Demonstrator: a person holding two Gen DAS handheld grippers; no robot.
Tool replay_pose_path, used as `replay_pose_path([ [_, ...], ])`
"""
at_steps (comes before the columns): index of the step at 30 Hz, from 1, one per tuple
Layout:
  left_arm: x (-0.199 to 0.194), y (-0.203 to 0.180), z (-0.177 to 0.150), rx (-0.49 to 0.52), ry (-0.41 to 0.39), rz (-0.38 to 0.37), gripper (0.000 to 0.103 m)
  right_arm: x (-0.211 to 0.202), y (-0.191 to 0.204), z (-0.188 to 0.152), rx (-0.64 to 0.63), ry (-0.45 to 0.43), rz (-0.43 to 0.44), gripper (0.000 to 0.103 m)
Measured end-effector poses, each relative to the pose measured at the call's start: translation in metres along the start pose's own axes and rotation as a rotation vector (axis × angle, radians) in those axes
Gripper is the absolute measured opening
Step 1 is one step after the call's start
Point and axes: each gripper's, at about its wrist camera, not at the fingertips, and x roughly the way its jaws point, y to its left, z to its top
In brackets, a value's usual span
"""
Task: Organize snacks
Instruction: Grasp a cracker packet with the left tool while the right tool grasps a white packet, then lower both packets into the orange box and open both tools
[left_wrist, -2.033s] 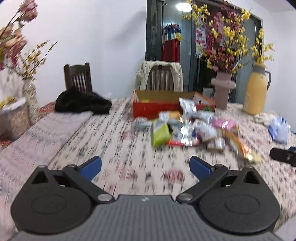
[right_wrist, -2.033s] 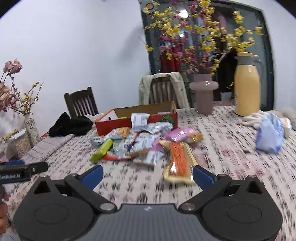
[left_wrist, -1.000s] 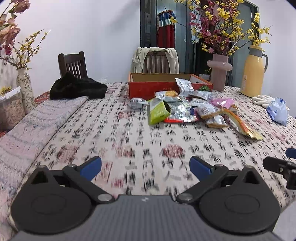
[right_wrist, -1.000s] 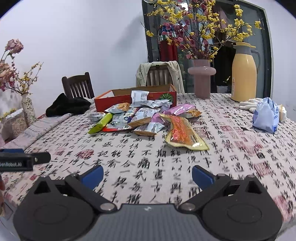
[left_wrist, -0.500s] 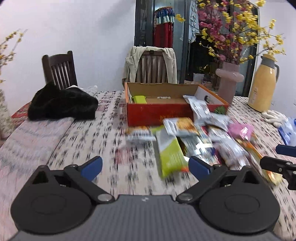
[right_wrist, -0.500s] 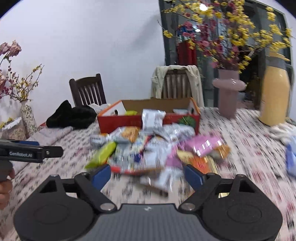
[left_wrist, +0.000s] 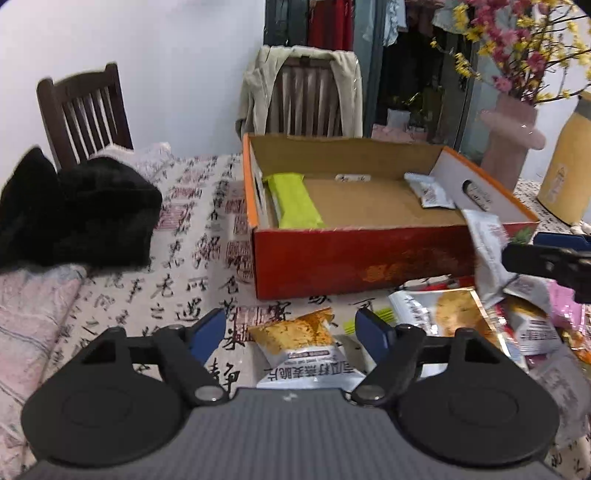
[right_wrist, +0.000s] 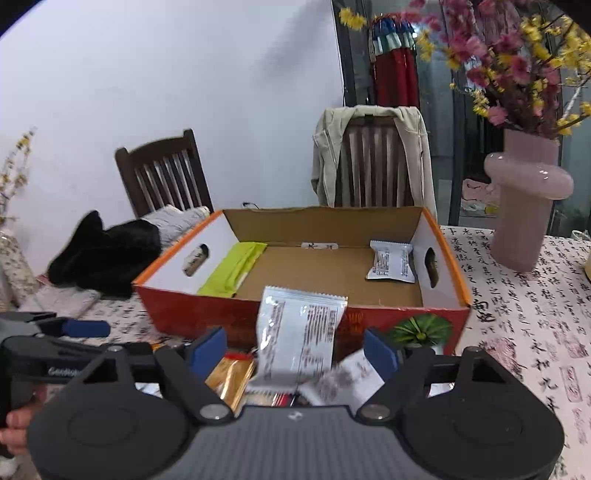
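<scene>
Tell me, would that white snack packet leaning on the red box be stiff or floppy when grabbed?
Probably floppy: the white packet is thin crimped film, leaning bent against the red box. Likely light, since it props up there on its own. Its glossy wrapper could slip between the right gripper pads, now closing around it.

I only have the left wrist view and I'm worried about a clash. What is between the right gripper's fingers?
Observer: A white packet, propped upright against the red box. The right gripper has its jaws closing, with the pads not yet touching the packet.
Operator: Anything underneath?
Observer: A gold wrapper lies just inside the left finger, below the packet.
Operator: Is the box filling up?
Observer: Hardly. It holds a green pack and a small white packet.
</scene>
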Motion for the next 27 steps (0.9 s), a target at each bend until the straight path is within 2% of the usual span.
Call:
replay_pose_path([
  [3, 0.009, 0.002, -0.006, -0.004, 0.024, -0.002, 0.072, 0.02, 0.0, -0.003, 0.0, 0.02, 0.011, 0.072],
  [5, 0.012, 0.004, -0.01, -0.013, 0.042, -0.009, 0.049, 0.026, 0.002, -0.004, -0.007, 0.028, 0.017, 0.062],
  [6, 0.013, 0.005, -0.011, -0.024, 0.047, -0.017, 0.046, 0.028, 0.002, -0.005, -0.009, 0.03, 0.017, 0.052],
  [8, 0.009, 0.004, -0.012, -0.02, 0.027, -0.01, 0.041, 0.029, 0.003, -0.007, -0.013, 0.033, 0.018, 0.05],
  [10, 0.003, 0.0, -0.013, -0.013, 0.017, -0.004, 0.041, 0.023, 0.003, -0.007, -0.01, 0.023, 0.025, 0.049],
  [13, -0.025, -0.005, -0.016, -0.006, -0.039, -0.001, 0.041, 0.0, 0.003, -0.008, -0.006, -0.002, 0.038, 0.049],
  [17, -0.079, -0.013, -0.028, -0.006, -0.129, -0.004, 0.041, -0.051, 0.01, -0.018, -0.037, -0.05, 0.059, 0.049],
  [21, -0.132, -0.021, -0.056, -0.036, -0.196, -0.023, 0.041, -0.105, 0.016, -0.044, -0.043, -0.057, 0.089, 0.049],
  [27, -0.186, -0.035, -0.109, -0.081, -0.19, -0.012, 0.041, -0.171, 0.025, -0.09, -0.065, -0.068, 0.057, 0.049],
])
